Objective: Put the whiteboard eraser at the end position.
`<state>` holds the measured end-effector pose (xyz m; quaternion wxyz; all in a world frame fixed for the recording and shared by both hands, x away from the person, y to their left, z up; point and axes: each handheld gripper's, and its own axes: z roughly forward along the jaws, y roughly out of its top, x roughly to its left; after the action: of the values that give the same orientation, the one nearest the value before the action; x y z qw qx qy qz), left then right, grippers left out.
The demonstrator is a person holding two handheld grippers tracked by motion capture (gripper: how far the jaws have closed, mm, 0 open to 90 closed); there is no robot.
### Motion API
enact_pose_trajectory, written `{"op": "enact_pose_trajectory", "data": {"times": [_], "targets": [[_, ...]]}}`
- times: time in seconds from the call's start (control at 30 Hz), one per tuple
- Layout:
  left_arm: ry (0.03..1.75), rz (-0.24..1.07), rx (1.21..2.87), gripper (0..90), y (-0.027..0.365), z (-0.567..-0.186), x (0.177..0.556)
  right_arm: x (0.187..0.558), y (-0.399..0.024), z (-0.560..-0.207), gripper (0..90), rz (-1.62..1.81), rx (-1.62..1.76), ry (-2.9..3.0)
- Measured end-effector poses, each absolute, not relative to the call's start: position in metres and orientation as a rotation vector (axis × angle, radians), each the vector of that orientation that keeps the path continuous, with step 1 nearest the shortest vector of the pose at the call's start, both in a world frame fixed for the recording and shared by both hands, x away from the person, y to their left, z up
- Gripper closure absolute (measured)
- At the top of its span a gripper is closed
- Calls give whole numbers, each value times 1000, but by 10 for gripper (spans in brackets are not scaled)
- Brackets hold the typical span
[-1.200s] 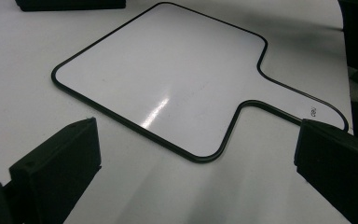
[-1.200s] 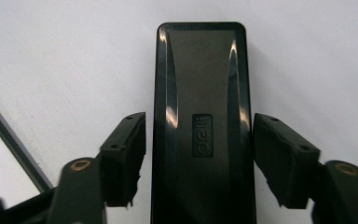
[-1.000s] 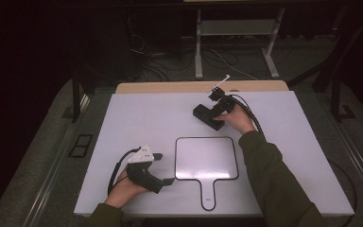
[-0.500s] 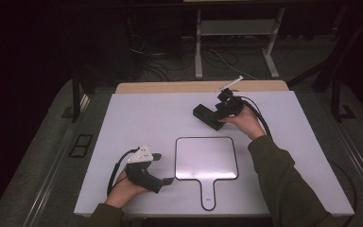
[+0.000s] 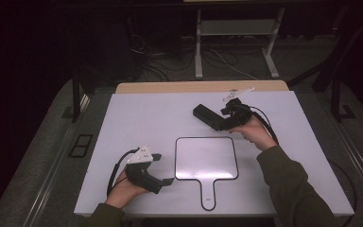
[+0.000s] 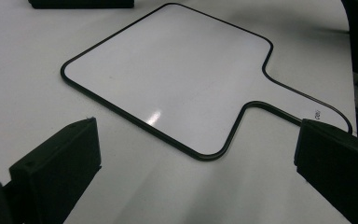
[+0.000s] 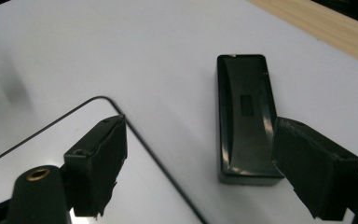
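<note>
A black eraser lies flat on the white table, at the back and right of the middle. My right gripper sits just to its near right. Its jaws have just been opening and stand apart with nothing between them. In the right gripper view the eraser lies ahead, beside the right jaw. A small handled whiteboard lies at the table's middle front, and its corner shows under the left jaw. My left gripper rests open at the whiteboard's left edge, its jaws facing the board.
A wooden strip runs along the far edge of the white table. Beyond it stand metal frame legs and floor cables. A cable trails from each gripper.
The right hand has drawn back from the eraser toward the near right, and the eraser has stayed on the table. The left hand has not moved.
</note>
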<state>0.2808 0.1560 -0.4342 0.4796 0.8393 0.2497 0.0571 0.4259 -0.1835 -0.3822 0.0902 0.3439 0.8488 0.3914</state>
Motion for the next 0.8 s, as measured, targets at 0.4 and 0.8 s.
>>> {"op": "enact_pose_trajectory", "data": {"times": [0.4,0.8], "targets": [[609,137,2048,0,157,-434,279,394,-193,-392,111,1175,990,2523],[614,143,2045,0,159,-434,278,360,-210,-403,107,1216,990,2483]]}}
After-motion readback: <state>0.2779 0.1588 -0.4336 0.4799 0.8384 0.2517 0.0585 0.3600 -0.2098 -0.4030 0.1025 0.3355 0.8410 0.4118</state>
